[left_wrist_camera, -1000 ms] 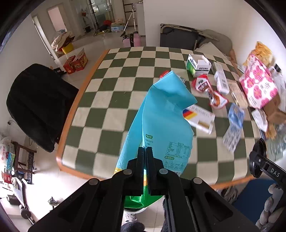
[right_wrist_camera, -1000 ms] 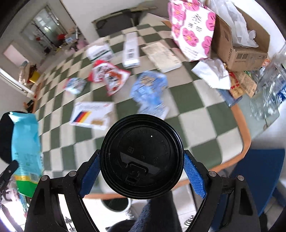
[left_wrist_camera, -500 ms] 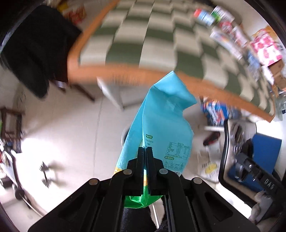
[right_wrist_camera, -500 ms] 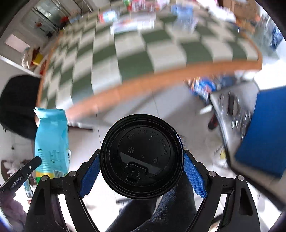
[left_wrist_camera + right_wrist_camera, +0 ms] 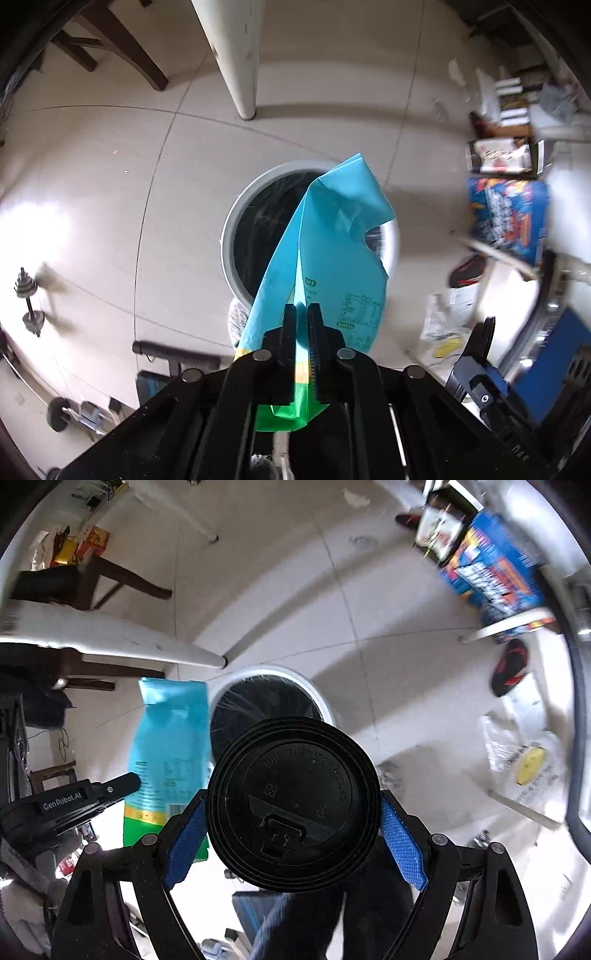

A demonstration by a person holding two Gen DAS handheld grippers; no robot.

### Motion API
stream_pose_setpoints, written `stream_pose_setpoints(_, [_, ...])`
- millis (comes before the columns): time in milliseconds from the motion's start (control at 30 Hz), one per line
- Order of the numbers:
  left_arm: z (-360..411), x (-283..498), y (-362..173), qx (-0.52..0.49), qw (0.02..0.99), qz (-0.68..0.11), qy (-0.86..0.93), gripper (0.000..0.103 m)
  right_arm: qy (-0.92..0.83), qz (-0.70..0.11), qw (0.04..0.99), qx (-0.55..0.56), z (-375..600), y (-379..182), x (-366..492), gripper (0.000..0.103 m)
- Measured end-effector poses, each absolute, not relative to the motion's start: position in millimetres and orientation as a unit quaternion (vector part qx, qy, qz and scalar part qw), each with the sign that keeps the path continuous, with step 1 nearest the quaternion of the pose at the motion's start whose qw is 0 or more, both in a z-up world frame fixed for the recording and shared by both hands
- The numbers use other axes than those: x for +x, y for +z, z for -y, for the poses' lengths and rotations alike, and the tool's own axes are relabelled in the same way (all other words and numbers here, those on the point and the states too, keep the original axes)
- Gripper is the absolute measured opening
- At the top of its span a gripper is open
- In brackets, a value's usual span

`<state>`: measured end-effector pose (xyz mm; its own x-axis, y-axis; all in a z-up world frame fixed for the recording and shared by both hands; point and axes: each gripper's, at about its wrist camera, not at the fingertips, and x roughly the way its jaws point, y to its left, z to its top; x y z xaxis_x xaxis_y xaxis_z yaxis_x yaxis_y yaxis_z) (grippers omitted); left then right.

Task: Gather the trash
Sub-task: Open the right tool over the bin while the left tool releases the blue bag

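Note:
My left gripper (image 5: 302,314) points down over a white-rimmed bin (image 5: 231,236) with a black liner. A blue and green snack bag (image 5: 332,258) hangs between its jaws, which are opening; a narrow gap shows beside the thin film. In the right wrist view the same snack bag (image 5: 166,738) hangs left of the bin (image 5: 321,698), with the left gripper (image 5: 127,781) beside it. My right gripper (image 5: 291,812) is shut on a cup with a black lid (image 5: 291,797), blue pads pressed on both sides, just above the bin's near edge. The right gripper (image 5: 476,365) shows at the left view's lower right.
A white table leg (image 5: 240,55) and dark chair legs (image 5: 122,44) stand beyond the bin. A blue printed box (image 5: 506,218), a red and black shoe (image 5: 467,271) and a crumpled plastic bag (image 5: 524,760) lie to the right. Dumbbells (image 5: 29,302) lie far left.
Both grippers dropped from above the checked table to just over the bin on the floor, tipping downward. The left jaws have parted slightly around the bag. The cup stays gripped.

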<state>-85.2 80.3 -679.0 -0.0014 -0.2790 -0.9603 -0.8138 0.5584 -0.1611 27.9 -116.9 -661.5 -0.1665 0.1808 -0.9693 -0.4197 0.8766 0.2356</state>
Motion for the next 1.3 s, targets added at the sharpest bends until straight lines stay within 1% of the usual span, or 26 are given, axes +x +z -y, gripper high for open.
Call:
stream_pose_setpoints(33, [-81.1, -85.2, -693.2, -0.404, 0.576, -0.673, 0.230, 0.040, 0.238, -0.731, 0.634, -0.080, 112.2, -681.8, 30.4, 0.090])
stream_pose_setpoints(67, [-83.0, -85.7, -702.0, -0.403, 0.576, -0.674, 0.229, 0.060, 0.245, -0.737, 0.625, -0.076, 108.6, -705.0, 31.0, 0.090])
stream_pose_setpoints(100, [-84.8, -87.2, -710.2, -0.398, 0.579, -0.672, 0.234, 0.096, 0.250, -0.743, 0.617, -0.074, 105.7, -724.8, 31.7, 0.091])
stream_pose_setpoints(133, [-86.5, -89.2, -714.7, -0.391, 0.587, -0.666, 0.242, 0.103, 0.253, -0.747, 0.611, -0.072, 103.8, -736.8, 30.9, 0.092])
stream_pose_setpoints(233, [-93.5, -100.6, -725.3, -0.380, 0.596, -0.662, 0.248, 0.103, 0.272, -0.762, 0.584, -0.057, 96.3, -778.7, 27.8, 0.097])
stream_pose_setpoints(300, [-91.8, -102.0, -726.9, -0.350, 0.598, -0.673, 0.259, 0.103, 0.273, -0.763, 0.584, -0.054, 95.5, -792.1, 25.4, 0.103])
stream_pose_setpoints(333, [-90.7, -102.2, -725.9, -0.335, 0.599, -0.678, 0.265, 0.103, 0.272, -0.761, 0.587, -0.056, 93.8, -794.2, 25.8, 0.103])
stream_pose_setpoints(433, [-85.4, -105.3, -716.7, -0.295, 0.602, -0.687, 0.281, 0.103, 0.262, -0.742, 0.609, -0.095, 93.1, -789.0, 24.4, 0.103])
stream_pose_setpoints(633, [-86.6, -113.9, -677.1, -0.270, 0.614, -0.680, 0.296, 0.103, 0.245, -0.715, 0.635, -0.159, 91.1, -767.2, 22.4, 0.103])
stream_pose_setpoints(800, [-75.8, -117.3, -626.9, -0.255, 0.625, -0.674, 0.301, 0.103, 0.234, -0.694, 0.651, -0.197, 94.9, -722.3, 15.7, 0.103])
stream_pose_setpoints(1000, [-60.2, -130.9, -549.8, -0.256, 0.636, -0.665, 0.296, 0.103, 0.238, -0.681, 0.659, -0.212, 99.6, -646.5, 1.0, 0.103])
stream_pose_setpoints(1300, [-44.5, -154.5, -423.7, -0.249, 0.652, -0.654, 0.290, 0.103, 0.252, -0.661, 0.674, -0.211, 113.3, -485.5, -20.9, 0.103])
